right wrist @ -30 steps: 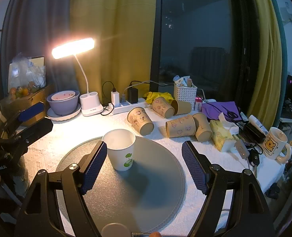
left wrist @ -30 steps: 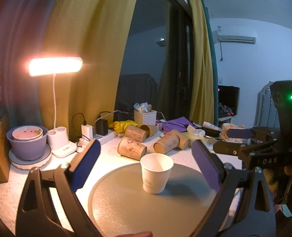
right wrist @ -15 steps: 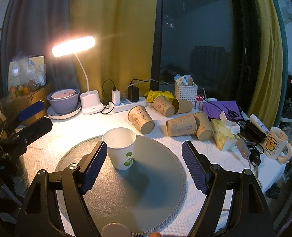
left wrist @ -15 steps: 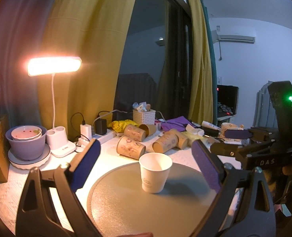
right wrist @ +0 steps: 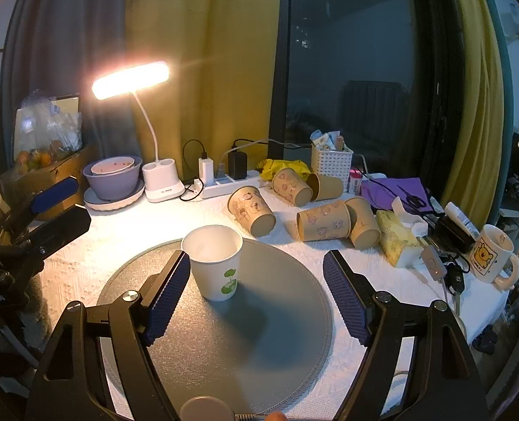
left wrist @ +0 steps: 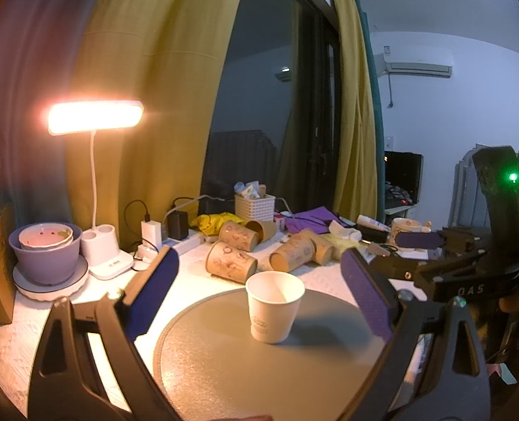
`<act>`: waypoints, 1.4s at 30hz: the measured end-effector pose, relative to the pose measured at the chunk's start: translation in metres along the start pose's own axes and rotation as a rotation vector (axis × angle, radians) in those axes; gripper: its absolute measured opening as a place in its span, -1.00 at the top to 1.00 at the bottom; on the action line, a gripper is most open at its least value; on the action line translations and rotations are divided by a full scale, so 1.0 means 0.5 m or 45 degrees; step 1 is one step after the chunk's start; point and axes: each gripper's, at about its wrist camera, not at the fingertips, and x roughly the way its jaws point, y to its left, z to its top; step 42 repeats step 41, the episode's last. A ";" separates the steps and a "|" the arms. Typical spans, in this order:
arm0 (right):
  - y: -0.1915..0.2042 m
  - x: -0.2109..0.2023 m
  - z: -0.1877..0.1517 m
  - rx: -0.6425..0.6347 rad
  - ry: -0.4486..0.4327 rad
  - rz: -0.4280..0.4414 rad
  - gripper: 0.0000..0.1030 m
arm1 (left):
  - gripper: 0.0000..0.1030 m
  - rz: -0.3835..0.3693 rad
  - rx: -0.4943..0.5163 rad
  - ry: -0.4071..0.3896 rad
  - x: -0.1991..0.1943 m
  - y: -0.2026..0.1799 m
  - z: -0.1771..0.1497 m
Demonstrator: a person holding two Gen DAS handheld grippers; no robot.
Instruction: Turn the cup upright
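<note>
A white paper cup (left wrist: pixel 274 304) stands upright, mouth up, on a round grey mat (left wrist: pixel 224 361). In the right wrist view the cup (right wrist: pixel 214 261) shows a green leaf print and stands on the mat (right wrist: pixel 259 333). My left gripper (left wrist: pixel 259 291) is open and empty, with the cup a little beyond its fingertips. My right gripper (right wrist: pixel 255 291) is open and empty, with the cup just ahead of its left finger. Each gripper shows in the other's view, the right one (left wrist: pixel 413 245) at the right and the left one (right wrist: pixel 55 207) at the left.
Several brown paper cups (right wrist: pixel 255 210) lie on their sides behind the mat. A lit desk lamp (right wrist: pixel 133 80), purple bowl (right wrist: pixel 113 177), power strip (right wrist: pixel 224 182), white basket (right wrist: pixel 331 163), tissue pack (right wrist: pixel 398 238) and bear mug (right wrist: pixel 489 254) line the table's back and right.
Both grippers have drawn back slightly from the cup. The cup stays upright in the same spot on the mat.
</note>
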 end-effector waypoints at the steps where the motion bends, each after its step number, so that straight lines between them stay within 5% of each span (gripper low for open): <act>1: 0.000 0.000 0.000 0.000 0.000 0.001 -0.57 | -0.83 0.000 0.000 0.000 0.000 0.000 0.000; 42: 0.005 0.003 0.005 -0.005 0.002 0.003 -0.57 | -0.83 -0.026 -0.026 -0.024 -0.001 0.002 0.001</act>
